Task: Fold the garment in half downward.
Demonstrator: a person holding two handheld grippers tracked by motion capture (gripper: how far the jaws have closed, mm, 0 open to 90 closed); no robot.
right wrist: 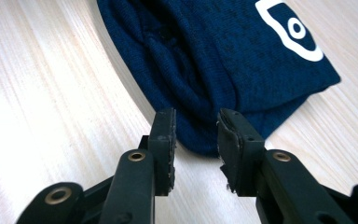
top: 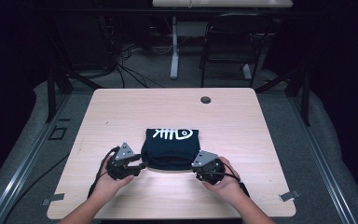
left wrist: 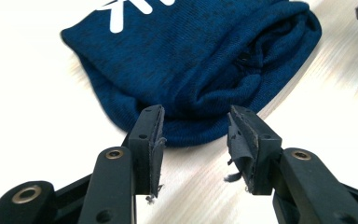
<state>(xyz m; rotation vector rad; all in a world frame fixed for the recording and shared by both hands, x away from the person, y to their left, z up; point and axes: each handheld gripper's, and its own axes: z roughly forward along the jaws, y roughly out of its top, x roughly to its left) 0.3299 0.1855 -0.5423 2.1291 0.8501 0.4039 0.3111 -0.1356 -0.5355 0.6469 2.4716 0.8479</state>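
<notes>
A folded dark blue shirt (top: 171,148) with a white fish-skeleton print lies in the middle of the light wooden table (top: 121,112). My left gripper (top: 142,164) sits at the shirt's near left corner. In the left gripper view it (left wrist: 195,135) stands open, its jaws just short of the shirt's rolled edge (left wrist: 200,70). My right gripper (top: 196,169) sits at the near right corner. In the right gripper view it (right wrist: 196,137) is open too, with the shirt's folded edge (right wrist: 205,70) right at the fingertips, nothing clamped.
A round grommet hole (top: 205,100) is in the table near its far edge. Beyond the table stand a black chair (top: 233,39) and a white desk leg (top: 174,46), with cables on the floor. Bare tabletop lies on both sides of the shirt.
</notes>
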